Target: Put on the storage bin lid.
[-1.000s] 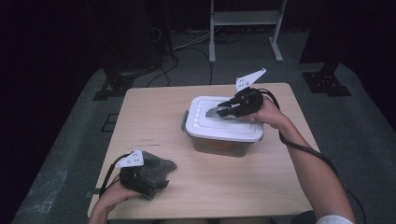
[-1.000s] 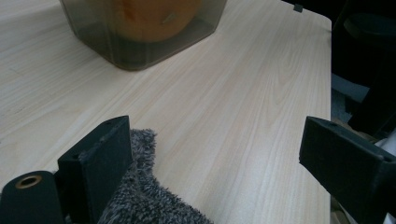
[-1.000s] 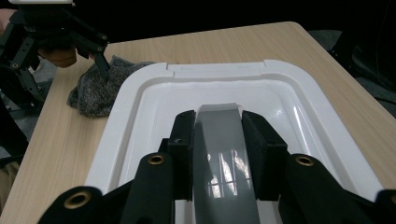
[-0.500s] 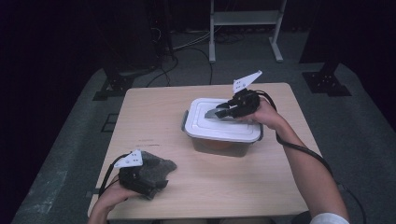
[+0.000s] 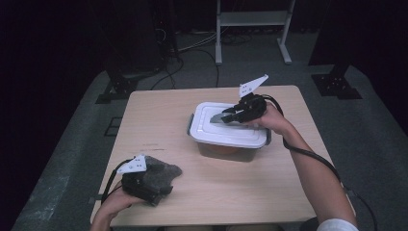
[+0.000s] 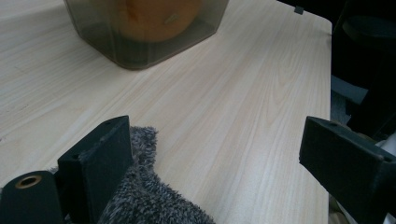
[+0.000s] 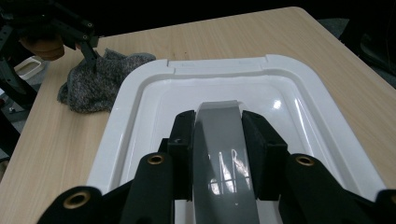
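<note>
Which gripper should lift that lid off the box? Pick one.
Right. The right gripper is shut on the grey handle of the white lid; the left gripper stands open beside the grey cloth.

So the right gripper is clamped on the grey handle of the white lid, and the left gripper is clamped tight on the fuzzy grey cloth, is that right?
Not quite. The right gripper is shut on the grey handle of the white lid, but the left gripper is open: in the left gripper view its jaws stand wide apart, with the fuzzy grey cloth lying against one jaw only.
</note>
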Demonstrator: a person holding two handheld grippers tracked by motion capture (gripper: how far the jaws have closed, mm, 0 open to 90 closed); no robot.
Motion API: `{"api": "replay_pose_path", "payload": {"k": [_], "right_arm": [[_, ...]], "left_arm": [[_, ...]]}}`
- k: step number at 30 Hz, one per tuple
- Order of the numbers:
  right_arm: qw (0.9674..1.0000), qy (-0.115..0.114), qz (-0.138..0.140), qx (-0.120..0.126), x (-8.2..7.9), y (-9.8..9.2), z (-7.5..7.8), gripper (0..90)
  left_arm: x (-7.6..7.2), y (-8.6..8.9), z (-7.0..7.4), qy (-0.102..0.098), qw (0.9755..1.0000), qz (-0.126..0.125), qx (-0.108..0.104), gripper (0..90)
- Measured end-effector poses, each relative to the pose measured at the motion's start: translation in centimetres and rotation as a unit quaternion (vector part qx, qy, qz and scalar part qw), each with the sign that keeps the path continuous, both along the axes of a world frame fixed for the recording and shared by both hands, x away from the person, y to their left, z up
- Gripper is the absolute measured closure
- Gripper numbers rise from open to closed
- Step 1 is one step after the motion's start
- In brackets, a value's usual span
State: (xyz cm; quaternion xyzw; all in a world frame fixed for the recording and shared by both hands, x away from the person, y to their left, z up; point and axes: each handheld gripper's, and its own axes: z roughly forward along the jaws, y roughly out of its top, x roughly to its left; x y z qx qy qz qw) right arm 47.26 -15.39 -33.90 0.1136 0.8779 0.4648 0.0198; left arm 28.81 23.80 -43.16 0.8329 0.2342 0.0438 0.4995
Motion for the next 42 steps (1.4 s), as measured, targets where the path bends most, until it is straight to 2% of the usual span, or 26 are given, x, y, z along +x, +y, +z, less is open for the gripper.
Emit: {"api": "replay_pose_path", "payload": {"k": [6,9,22,28,35,42], "right_arm": [[1.0,0.002,0.002,-0.007,-0.1,0.0,-0.1,62.3],[1.0,0.0,-0.003,-0.004,-0.1,0.0,0.0,56.7],[1.0,0.004,-0.005,0.003,-0.6,-0.6,0.5,50.5],[0.9998,0.002,-0.017,0.01,-1.1,-1.2,1.3,43.6],[0.9995,-0.006,-0.025,0.02,-2.2,-2.4,2.2,43.1],[0.999,-0.006,-0.035,0.026,-3.3,-3.8,2.5,42.4]], "left_arm": [[0.0,-0.2,0.0,0.0,1.0,-0.001,0.0,8.9],[0.0,-0.1,0.0,-0.001,1.0,-0.002,-0.001,8.9],[-0.1,0.0,0.1,-0.003,1.0,0.0,0.0,8.9],[-0.1,-0.1,0.1,-0.003,1.0,-0.001,0.0,8.9],[-0.1,-0.2,0.2,-0.005,1.0,-0.003,-0.003,8.8],[-0.1,-0.5,0.2,-0.005,1.0,-0.007,-0.003,8.8]]}}
